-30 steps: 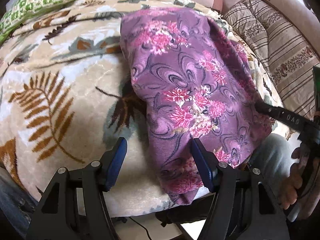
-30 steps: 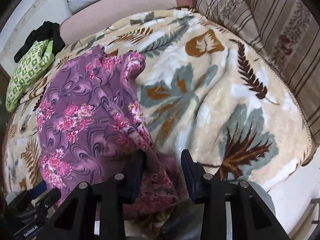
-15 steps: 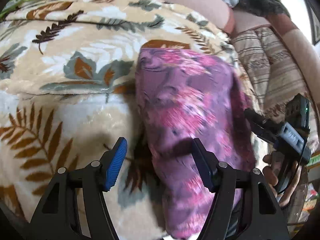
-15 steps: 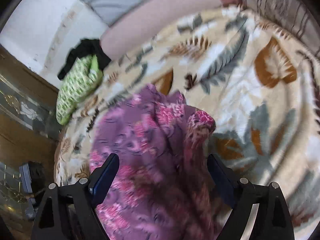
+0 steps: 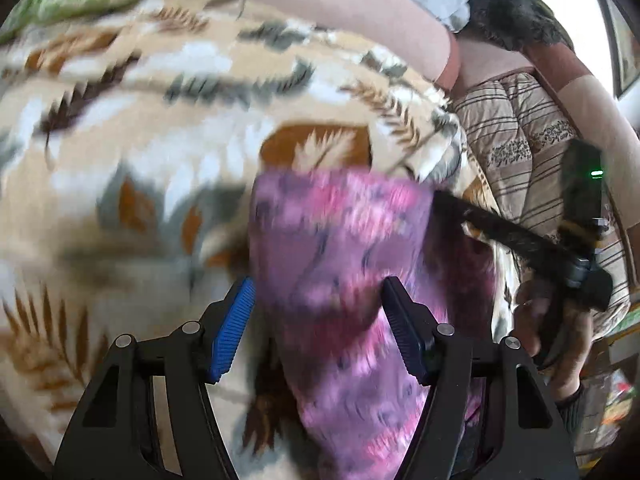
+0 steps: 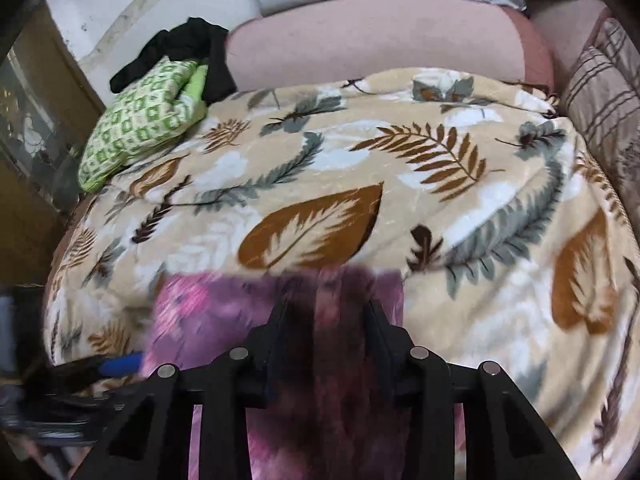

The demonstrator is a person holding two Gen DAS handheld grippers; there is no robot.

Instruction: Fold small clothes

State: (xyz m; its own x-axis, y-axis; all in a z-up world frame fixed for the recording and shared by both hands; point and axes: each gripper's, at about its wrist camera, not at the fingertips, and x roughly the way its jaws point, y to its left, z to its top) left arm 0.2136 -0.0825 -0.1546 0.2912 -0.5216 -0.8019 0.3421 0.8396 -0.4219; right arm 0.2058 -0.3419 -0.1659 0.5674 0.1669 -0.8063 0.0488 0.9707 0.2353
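Since 0.5 s ago the right tool (image 6: 326,330) has narrowed from wide to close around a bunched fold of the purple floral garment (image 5: 340,264), fabric between its fingers; whether pinched tight cannot be told through blur. Left tool (image 5: 316,328) stays spread wide, garment lying between its blue pads (image 5: 234,328), not gripped. Garment sits at the near edge of the leaf-print blanket (image 6: 360,184) on the bed. Farther back: green patterned cloth (image 6: 140,120), black cloth (image 6: 188,46), pink bolster (image 6: 380,36).
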